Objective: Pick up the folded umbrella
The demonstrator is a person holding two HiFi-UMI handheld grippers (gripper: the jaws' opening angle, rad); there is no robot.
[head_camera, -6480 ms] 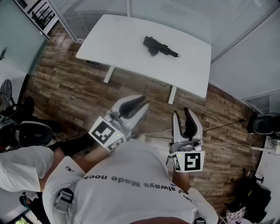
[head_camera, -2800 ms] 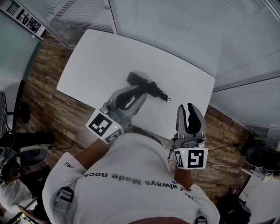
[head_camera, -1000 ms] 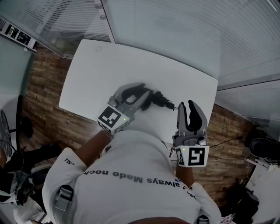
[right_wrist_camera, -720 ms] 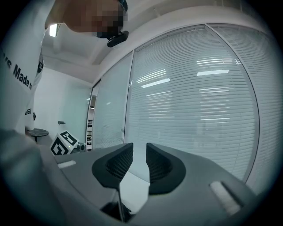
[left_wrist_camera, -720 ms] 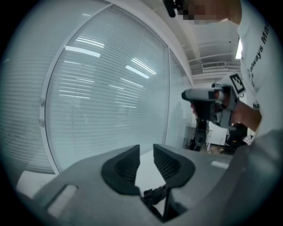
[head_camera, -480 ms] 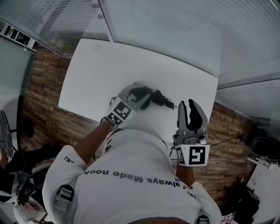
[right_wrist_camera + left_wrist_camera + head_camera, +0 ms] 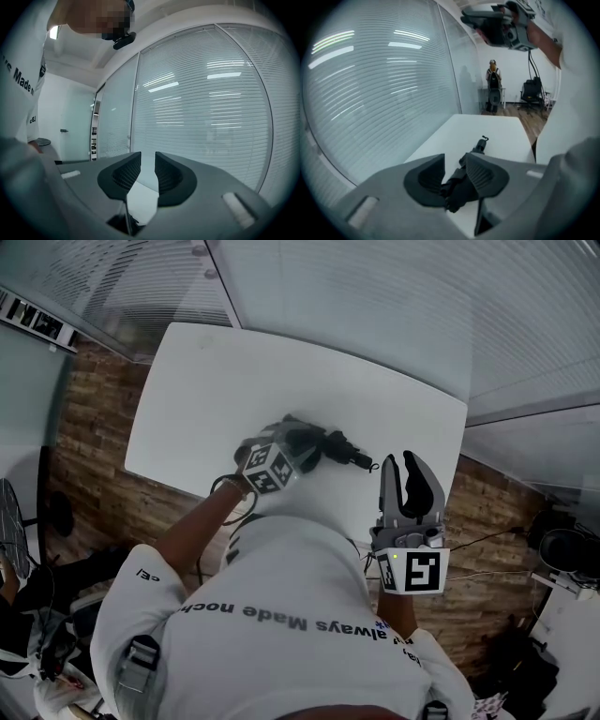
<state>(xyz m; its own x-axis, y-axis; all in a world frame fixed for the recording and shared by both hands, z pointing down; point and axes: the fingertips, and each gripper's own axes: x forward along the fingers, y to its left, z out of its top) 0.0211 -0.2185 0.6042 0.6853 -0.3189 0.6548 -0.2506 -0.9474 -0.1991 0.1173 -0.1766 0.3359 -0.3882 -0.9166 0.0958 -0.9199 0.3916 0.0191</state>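
The folded umbrella [image 7: 341, 450] is laid on the white worktop [image 7: 216, 371] near its front edge, with the strap end [image 7: 371, 465] pointed toward the right gripper [image 7: 147, 169]. It is straddled by the left gripper [image 7: 455, 161], which is angled down onto it. The jaws have just been opening and are set at a narrow gap, with the umbrella's thicker end between them. Whether the pads [image 7: 425, 180] are pressed on the fabric cannot be told: the pad at the view's right is laid over part of the black body, and the contact line is lost dark on dark. In the head view that end is covered by the gripper and its marker cube [image 7: 270, 468] — only the slim half and the strap end are seen clear.

The right gripper is held level off the worktop's front right, near the strap end but apart from it. Its jaws are parted by a narrow slit and nothing is gripped — window blinds [image 7: 215, 103] and a strip of worktop are seen through the gap. The bottom of that view is dark and can't be made out.

At the far end of the room in the left gripper view, a standing person [image 7: 492, 84] and a chair [image 7: 532, 91] are seen, too small for detail.
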